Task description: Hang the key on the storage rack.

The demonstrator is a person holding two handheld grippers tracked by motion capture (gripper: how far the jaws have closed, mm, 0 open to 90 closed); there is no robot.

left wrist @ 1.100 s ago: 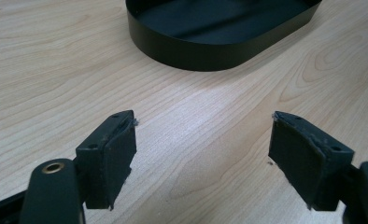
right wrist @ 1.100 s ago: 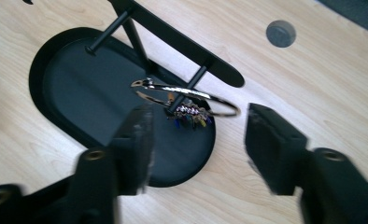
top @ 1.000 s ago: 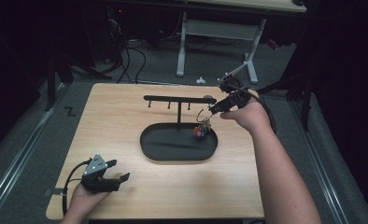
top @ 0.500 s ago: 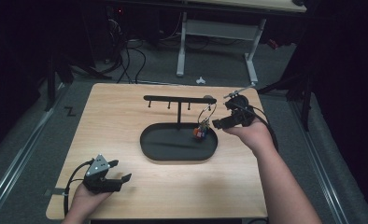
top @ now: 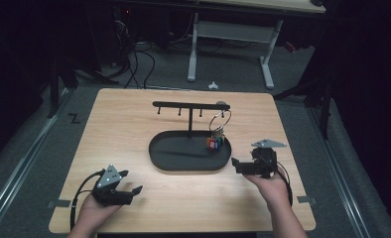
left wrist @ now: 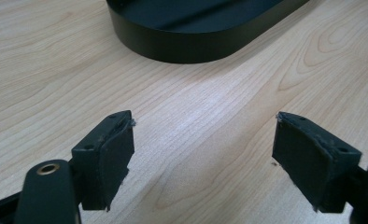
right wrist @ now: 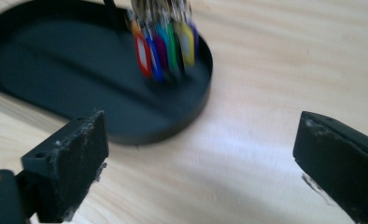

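Since the earlier frame the right gripper has drawn back from the key ring to the near right of the table, jaws spread wide and empty. At near left, the left gripper rests low, jaws likewise apart. Beyond stands one black oval tray with one hook rack; one ring of coloured key tags hangs at its right end.

The right gripper is seen with its two black padded fingers spread wide apart over the pale wooden tabletop, nothing held between them. Ahead, a black oval tray is shown, above whose right end a blurred bunch of coloured plastic key tags hangs.
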